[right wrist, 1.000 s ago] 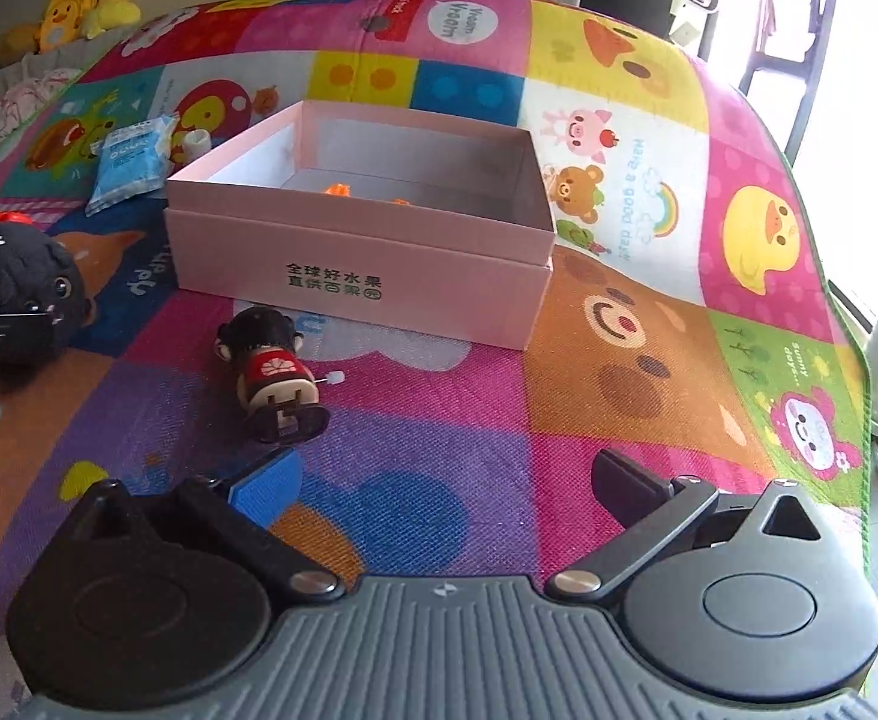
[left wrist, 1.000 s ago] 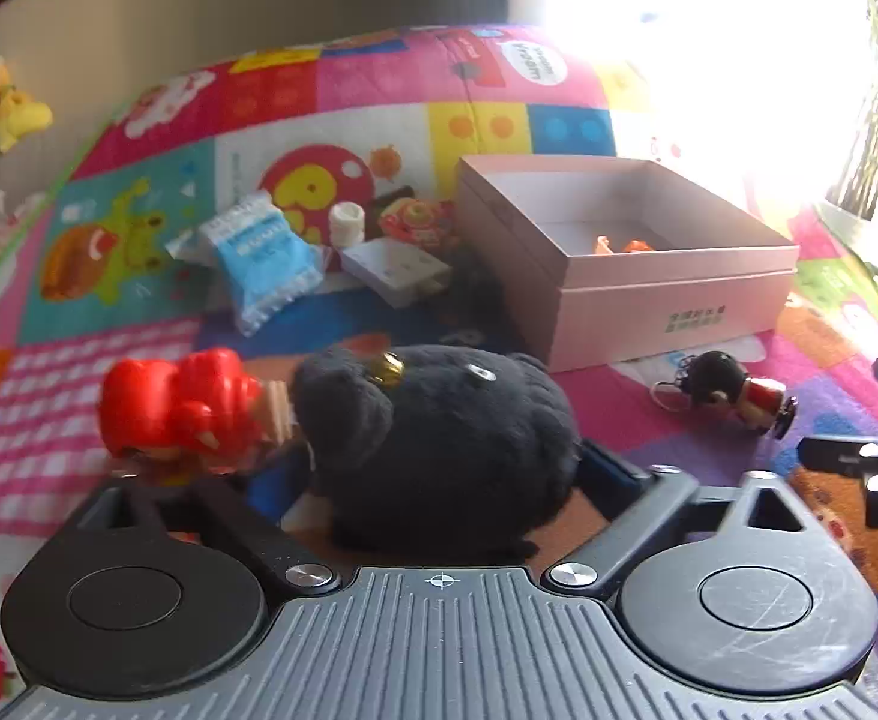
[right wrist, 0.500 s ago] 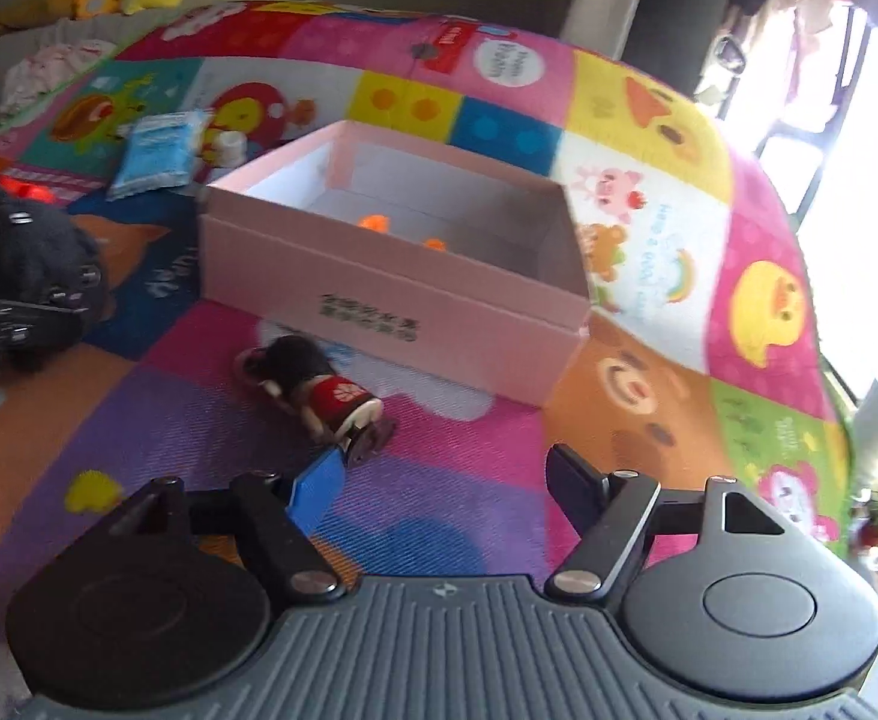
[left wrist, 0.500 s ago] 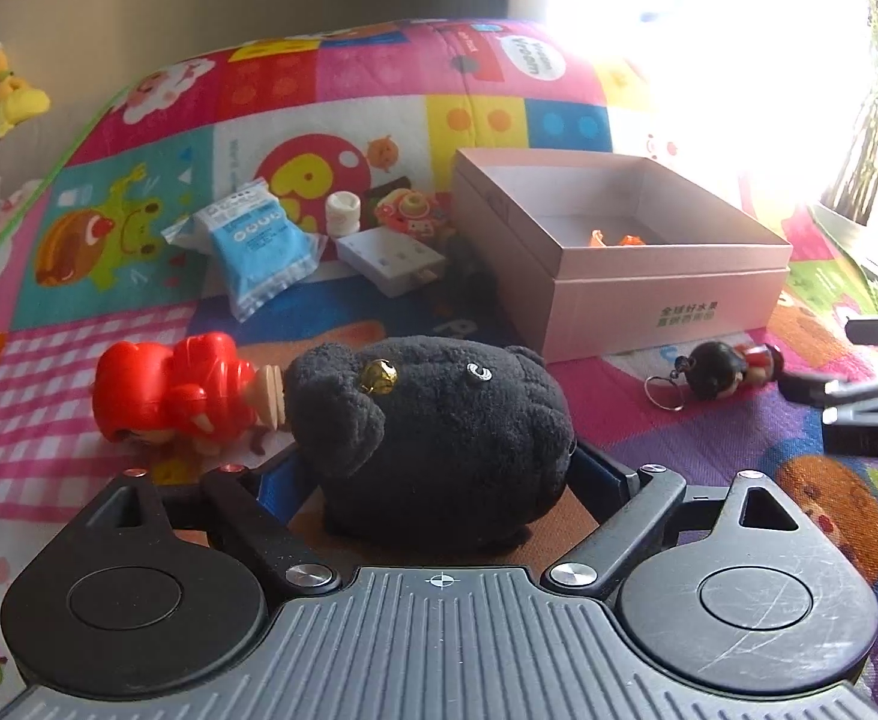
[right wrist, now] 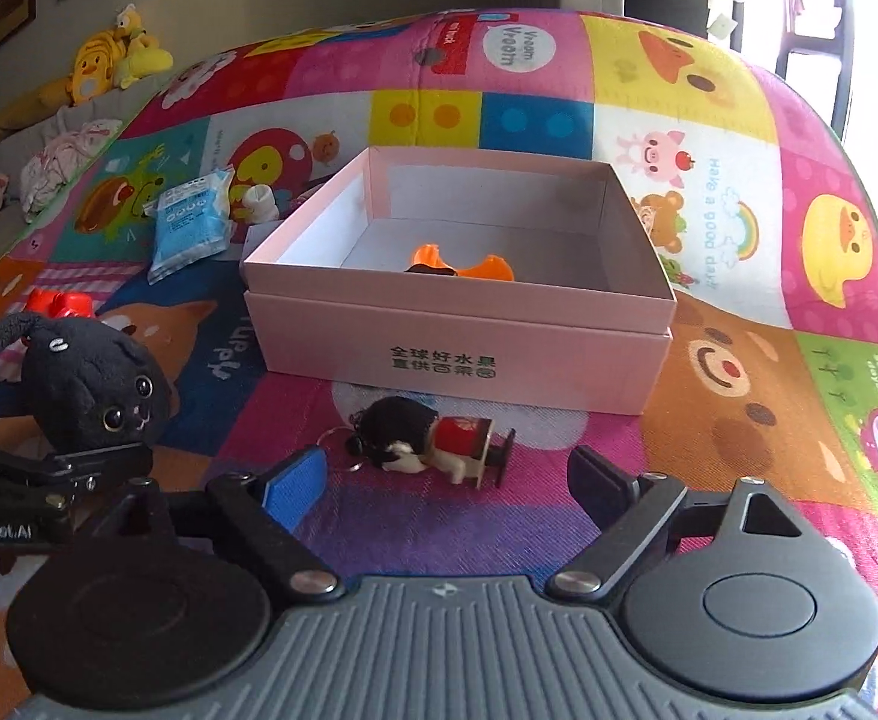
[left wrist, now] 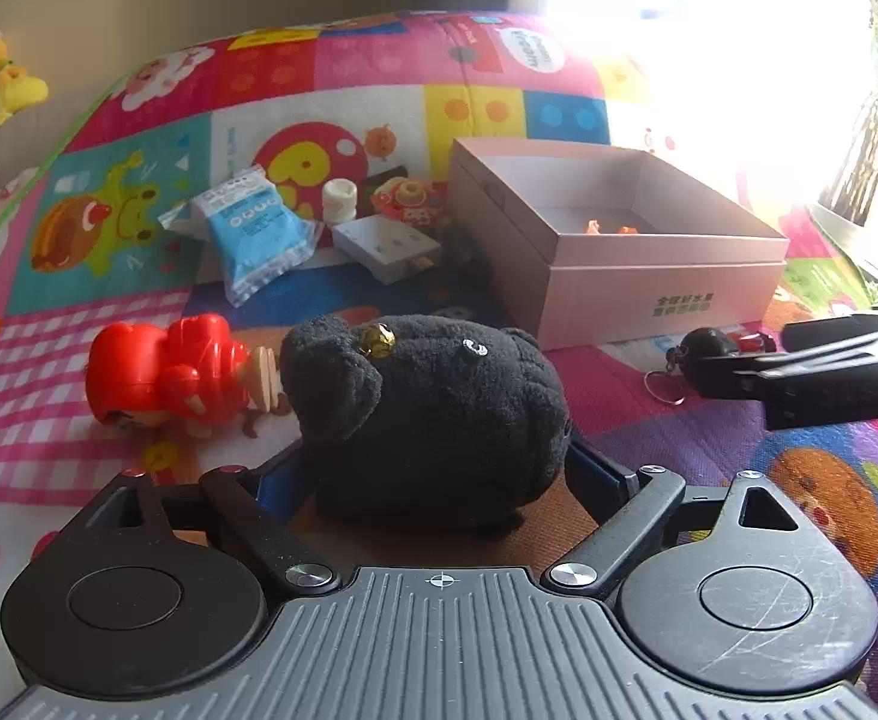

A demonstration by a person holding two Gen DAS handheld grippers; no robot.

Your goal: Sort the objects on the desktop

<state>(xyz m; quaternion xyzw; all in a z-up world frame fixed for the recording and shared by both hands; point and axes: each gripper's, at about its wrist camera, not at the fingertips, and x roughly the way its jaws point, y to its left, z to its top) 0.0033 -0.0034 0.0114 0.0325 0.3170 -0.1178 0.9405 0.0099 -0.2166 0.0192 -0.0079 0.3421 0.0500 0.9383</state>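
The black plush (left wrist: 432, 414) sat on the play mat (right wrist: 739, 396) between the left hand-held gripper's (left wrist: 426, 474) spread jaws; whether they pressed it I could not tell. Only the right view showed its face. The right hand-held gripper (right wrist: 439, 480), jaws apart and just reopening, held nothing, the doll keychain (right wrist: 432, 441) lying beyond its tips. The pink box (right wrist: 463, 354) held an orange piece (right wrist: 463, 261). A red toy (left wrist: 168, 369) lay beside the plush.

Pink box (right wrist: 463, 342) blocks ahead; mat (right wrist: 739, 396) rightward lies open.
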